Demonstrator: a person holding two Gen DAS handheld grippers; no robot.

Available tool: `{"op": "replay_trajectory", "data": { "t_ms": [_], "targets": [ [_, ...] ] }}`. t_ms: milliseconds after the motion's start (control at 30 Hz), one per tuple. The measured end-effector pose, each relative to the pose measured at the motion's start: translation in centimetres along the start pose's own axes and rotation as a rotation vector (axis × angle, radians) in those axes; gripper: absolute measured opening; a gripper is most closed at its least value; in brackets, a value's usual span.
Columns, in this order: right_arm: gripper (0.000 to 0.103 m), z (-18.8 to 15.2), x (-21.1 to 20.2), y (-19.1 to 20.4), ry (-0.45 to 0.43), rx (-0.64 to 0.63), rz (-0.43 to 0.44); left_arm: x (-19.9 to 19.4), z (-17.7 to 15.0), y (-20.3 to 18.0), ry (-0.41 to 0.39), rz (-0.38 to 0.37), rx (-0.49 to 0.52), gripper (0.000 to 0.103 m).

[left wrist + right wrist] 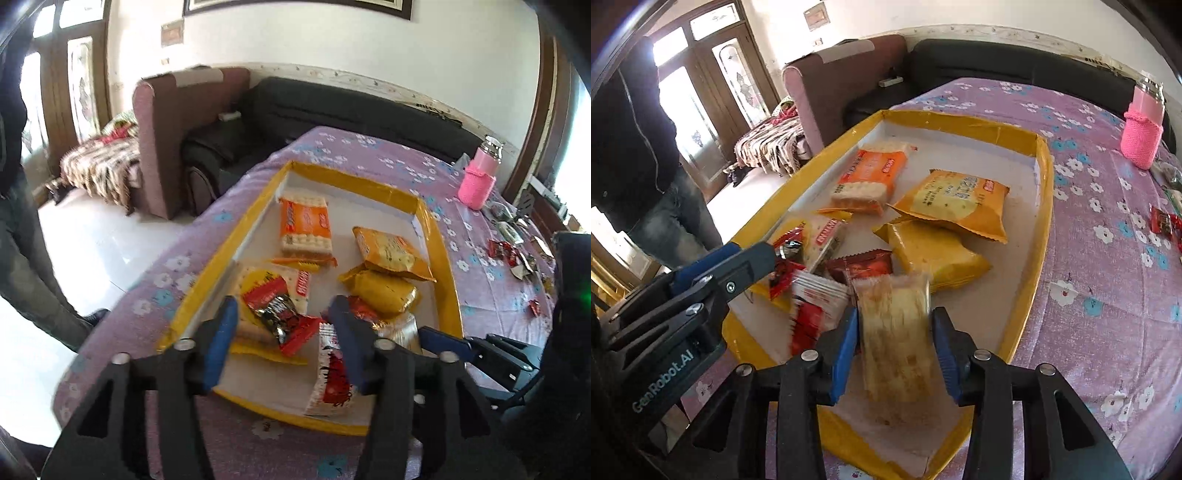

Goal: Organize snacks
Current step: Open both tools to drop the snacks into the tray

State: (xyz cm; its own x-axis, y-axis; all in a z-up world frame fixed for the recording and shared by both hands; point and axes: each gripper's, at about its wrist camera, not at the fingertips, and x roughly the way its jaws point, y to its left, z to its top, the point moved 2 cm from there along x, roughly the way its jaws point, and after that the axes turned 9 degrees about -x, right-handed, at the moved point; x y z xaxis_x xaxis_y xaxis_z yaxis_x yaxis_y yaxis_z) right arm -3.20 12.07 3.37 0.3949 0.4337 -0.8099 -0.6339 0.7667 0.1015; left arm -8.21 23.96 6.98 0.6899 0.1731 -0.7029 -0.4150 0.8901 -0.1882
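Right gripper (894,334) sits over the near edge of the yellow-rimmed tray (1043,206), jaws part open around a clear-wrapped pastry packet (897,332). Packet is motion-blurred; whether the pads pinch it cannot be told. Left gripper (282,325) hangs wide open and empty above a red-and-black candy packet (279,315) near the tray's left edge. Risk: the slick film could slip sideways and drop onto the red-and-white sachet (816,306). Loose red wrappers (508,254) remain on the floral tablecloth (1108,258) near its right edge.
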Motion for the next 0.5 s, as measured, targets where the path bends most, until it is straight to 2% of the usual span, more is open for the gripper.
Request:
{"op": "replay_trajectory", "data": {
  "t_ms": [167,267,500],
  "targets": [
    [0.043,-0.3,-2.0,0.3,-0.058,0.015,0.02,-1.7,0.4,-0.5,-0.042,0.01,0.015,0.073],
    [0.043,-0.5,-3.5,0.2,-0.095,0.032,0.018,-2.5,0.5,-1.4,-0.066,0.033,0.054,0.075],
    [0.048,-2.3,-6.6,-1.9,-0.145,0.094,-0.002,-3.9,-0.2,-4.1,-0.074,0.021,0.133,0.075]
  ]
}}
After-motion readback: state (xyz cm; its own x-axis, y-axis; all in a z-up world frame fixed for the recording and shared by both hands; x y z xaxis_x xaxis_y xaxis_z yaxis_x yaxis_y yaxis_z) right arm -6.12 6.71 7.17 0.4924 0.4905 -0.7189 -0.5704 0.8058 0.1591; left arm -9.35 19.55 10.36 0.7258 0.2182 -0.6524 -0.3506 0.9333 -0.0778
